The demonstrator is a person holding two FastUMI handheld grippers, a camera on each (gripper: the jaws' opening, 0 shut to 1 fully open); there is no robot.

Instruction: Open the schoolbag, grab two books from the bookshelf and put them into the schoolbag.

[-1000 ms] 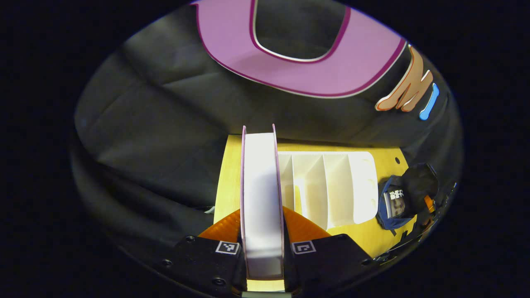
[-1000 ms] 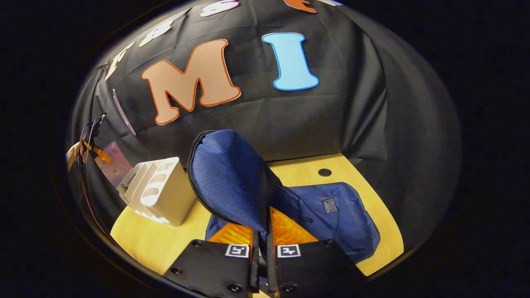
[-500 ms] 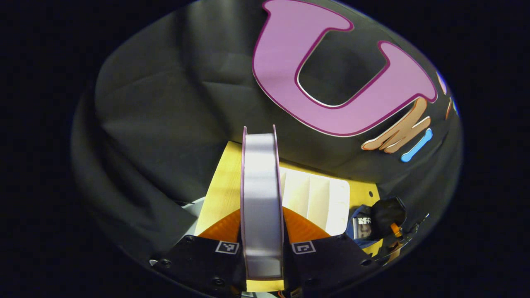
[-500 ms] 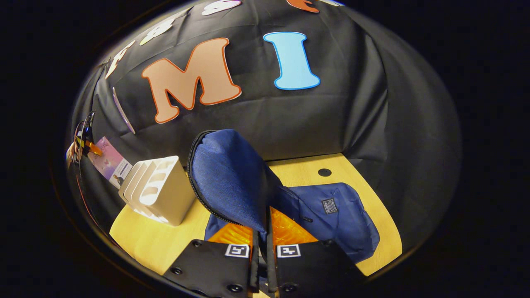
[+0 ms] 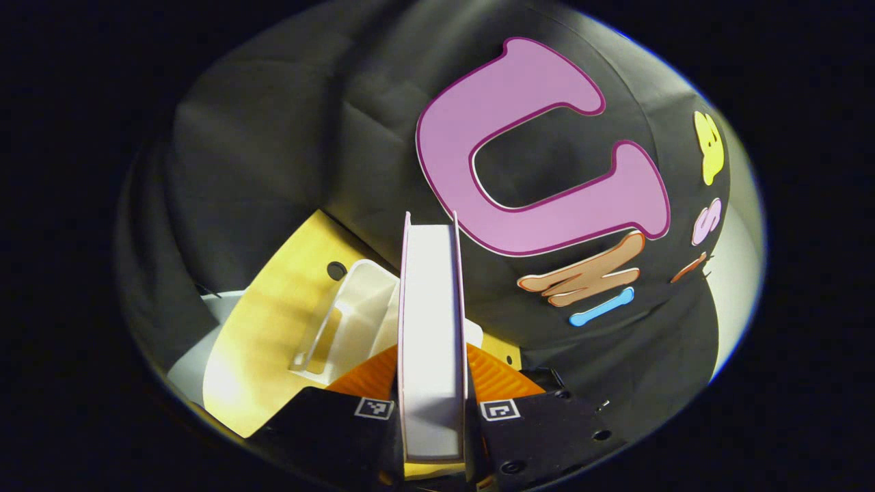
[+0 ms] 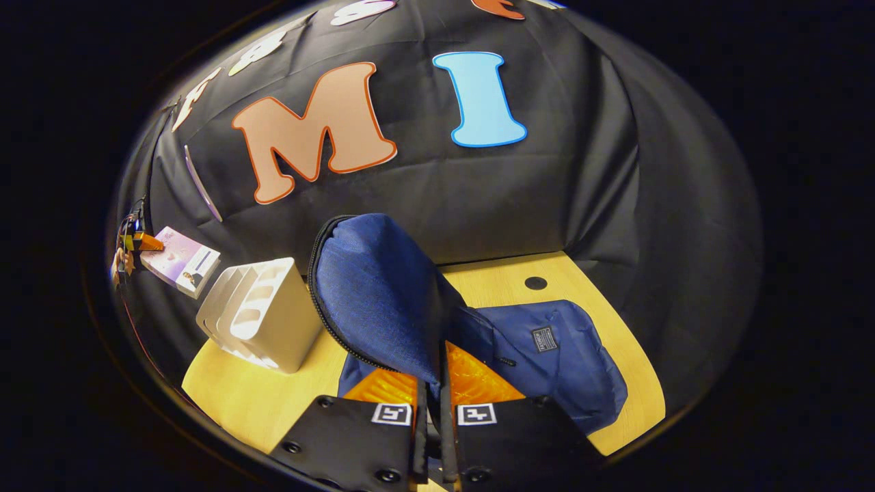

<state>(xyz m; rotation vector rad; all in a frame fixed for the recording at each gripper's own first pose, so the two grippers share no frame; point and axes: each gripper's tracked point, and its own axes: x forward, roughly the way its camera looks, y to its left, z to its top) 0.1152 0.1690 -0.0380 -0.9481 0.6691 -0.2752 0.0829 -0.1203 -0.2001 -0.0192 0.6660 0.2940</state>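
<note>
In the left gripper view my left gripper [image 5: 432,369] is shut on a thick book [image 5: 431,328] with white pages and pinkish covers, held edge-on above the white bookshelf [image 5: 355,321]. In the right gripper view my right gripper [image 6: 429,389] is shut on the lifted flap [image 6: 376,294] of the blue schoolbag [image 6: 547,362], which lies on the wooden table [image 6: 260,396]. The same book [image 6: 181,263] shows far left, lying nearly flat in the other gripper [image 6: 130,242], above and to the left of the bookshelf [image 6: 263,318].
The table [image 5: 266,342] has a round cable hole [image 5: 336,270] near the bookshelf and another hole [image 6: 535,282] behind the schoolbag. Black cloth walls close in the back and both sides. Bare tabletop lies in front of the bookshelf.
My left gripper has lifted the book away from the bookshelf and rotated it from upright to nearly flat. The right gripper and the flap have stayed put.
</note>
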